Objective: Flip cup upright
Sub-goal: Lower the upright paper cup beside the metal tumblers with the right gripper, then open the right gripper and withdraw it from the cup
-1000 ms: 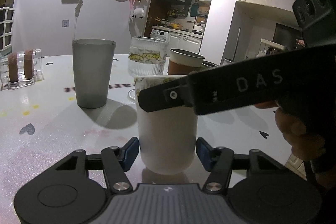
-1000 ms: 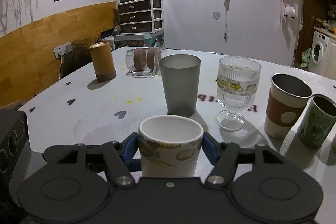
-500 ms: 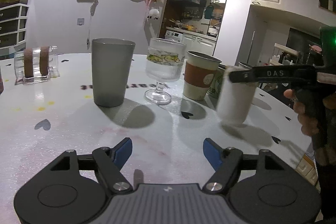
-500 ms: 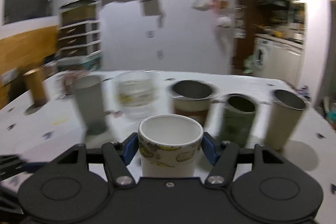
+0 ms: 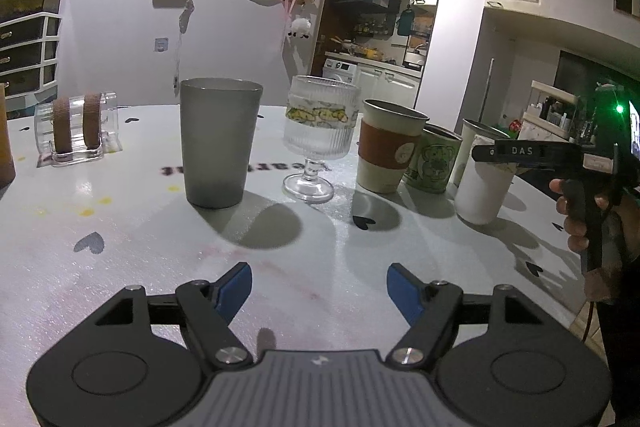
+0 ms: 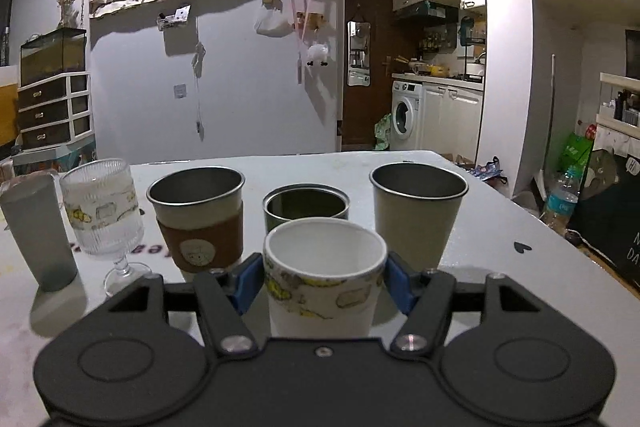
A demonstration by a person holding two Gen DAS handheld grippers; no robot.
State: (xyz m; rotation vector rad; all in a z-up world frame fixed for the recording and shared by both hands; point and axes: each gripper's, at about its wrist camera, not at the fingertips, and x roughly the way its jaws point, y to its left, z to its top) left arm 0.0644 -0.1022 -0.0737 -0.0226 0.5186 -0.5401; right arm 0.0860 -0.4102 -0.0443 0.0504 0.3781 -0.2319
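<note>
The white cup (image 6: 324, 283) with a yellow cartoon band stands upright, mouth up, between the blue pads of my right gripper (image 6: 325, 281), which is shut on it just below the rim. In the left wrist view the same cup (image 5: 482, 193) rests on the white table (image 5: 120, 267) at the right end of a row of cups, with the right gripper's finger (image 5: 520, 151) across its rim. My left gripper (image 5: 319, 291) is open and empty, low over the table's near part, well left of the cup.
A row stands behind the cup: grey tumbler (image 5: 218, 143), ribbed stemmed glass (image 5: 316, 143), brown-sleeved cup (image 5: 390, 147), green cup (image 5: 434, 159), beige metal cup (image 6: 416, 215). A clear holder (image 5: 76, 131) sits far left. The table's right edge (image 6: 560, 239) is close.
My right gripper carried the cup from in front of the left gripper rightward to the row's right end and lowered it to the table. My left gripper stays open and has backed away.
</note>
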